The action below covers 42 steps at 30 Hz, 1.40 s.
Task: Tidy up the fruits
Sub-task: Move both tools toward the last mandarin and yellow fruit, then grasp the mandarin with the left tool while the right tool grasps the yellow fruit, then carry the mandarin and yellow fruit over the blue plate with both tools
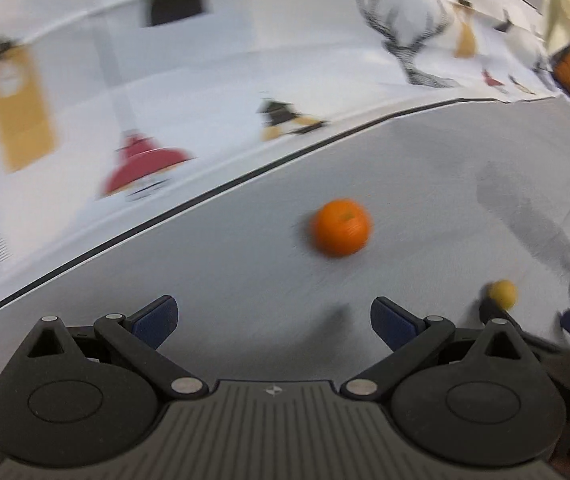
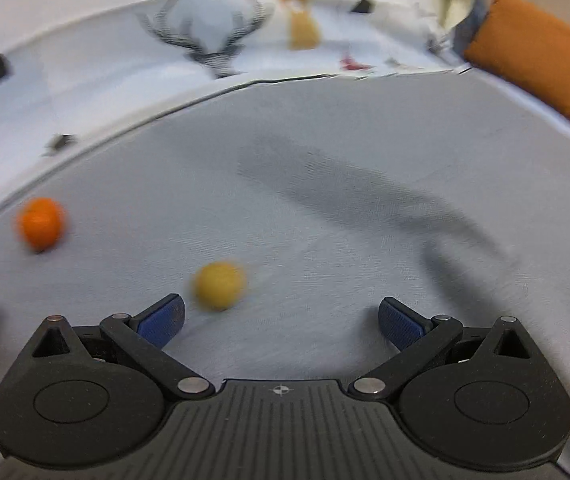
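Nearby, orange (image 1: 341, 227) and lemon (image 2: 219, 285) lie apart.

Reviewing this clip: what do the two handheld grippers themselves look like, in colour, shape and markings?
Both look identical. The left gripper and right gripper have matte black bodies with two round lobes, black linkage arms with silver pivot pins, and a ribbed grey centre plate carrying a small crosshair mark. The fingertips carry dark blue textured pads. No cables or sleeves are visible.

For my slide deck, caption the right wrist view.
Open right gripper above grey cloth, round yellow fruit by its left finger, round orange fruit farther left.
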{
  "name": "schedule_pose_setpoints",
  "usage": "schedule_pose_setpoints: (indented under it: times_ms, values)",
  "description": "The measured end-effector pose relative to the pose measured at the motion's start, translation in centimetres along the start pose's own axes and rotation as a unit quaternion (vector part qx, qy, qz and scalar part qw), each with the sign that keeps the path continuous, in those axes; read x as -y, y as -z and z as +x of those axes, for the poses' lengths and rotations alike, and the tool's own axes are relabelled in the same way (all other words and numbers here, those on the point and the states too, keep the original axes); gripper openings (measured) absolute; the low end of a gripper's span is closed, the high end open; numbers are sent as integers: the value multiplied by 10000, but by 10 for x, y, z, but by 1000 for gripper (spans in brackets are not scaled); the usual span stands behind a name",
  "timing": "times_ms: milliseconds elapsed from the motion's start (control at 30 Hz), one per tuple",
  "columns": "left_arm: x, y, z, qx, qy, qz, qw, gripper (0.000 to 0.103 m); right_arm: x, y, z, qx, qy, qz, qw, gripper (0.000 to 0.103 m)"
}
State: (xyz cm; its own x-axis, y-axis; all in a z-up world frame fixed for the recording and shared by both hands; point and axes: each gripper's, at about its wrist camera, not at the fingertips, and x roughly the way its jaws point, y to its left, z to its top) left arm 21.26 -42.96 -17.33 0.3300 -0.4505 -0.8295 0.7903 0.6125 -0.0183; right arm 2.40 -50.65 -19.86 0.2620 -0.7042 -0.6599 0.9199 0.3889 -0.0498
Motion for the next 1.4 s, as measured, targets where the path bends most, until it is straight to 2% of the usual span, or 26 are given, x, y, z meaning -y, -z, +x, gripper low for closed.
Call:
schedule_pose_setpoints:
  times_ms: [100,267,367,700,733,767,800,833,867,900,967,1100,1200,1300,1400]
  values:
    - [17,-15,21,105,176,101,9997,103,11,2,5,62,2,229,9997,102]
    - [40,-24,42,64,0,453,9990,103,6,10,3,277,145,219,9993,102]
    - [46,-21,43,192,-115,683,9974,103,5,10,3,307,153,228,9992,102]
    - [42,-32,46,32,-139,438,9989,103,4,10,0,325,212,255,9989,102]
    - [43,-32,45,55,-192,407,9990,101,4,10,-1,316,208,248,9990,102]
    - [43,-31,42,147,-250,382,9988,85,4,11,-2,318,154,251,9991,101]
    - [44,-29,36,341,-271,403,9982,72,4,10,-5,370,74,253,9990,87]
    - [45,-28,32,474,-290,441,9975,43,1,10,-10,487,21,167,9987,55]
    - [46,-26,30,513,-293,452,9972,40,-2,9,-13,570,-80,54,9983,34]
    - [46,-24,28,519,-282,422,9974,40,-3,8,-14,571,-201,49,9982,27]
    - [45,-18,22,491,-223,380,9978,40,1,8,-14,603,-270,193,9976,27]
    - [34,4,-10,311,-254,186,9990,40,7,4,-21,922,-131,269,9953,27]
    - [15,40,-59,186,-357,-103,9991,40,7,4,-27,1007,-111,285,9944,27]
    - [-11,88,-110,-195,-413,-704,9965,40,2,10,-42,1234,-3,137,9923,27]
    - [-29,130,-163,-319,-636,-891,9935,40,0,14,-78,1322,-174,43,9911,27]
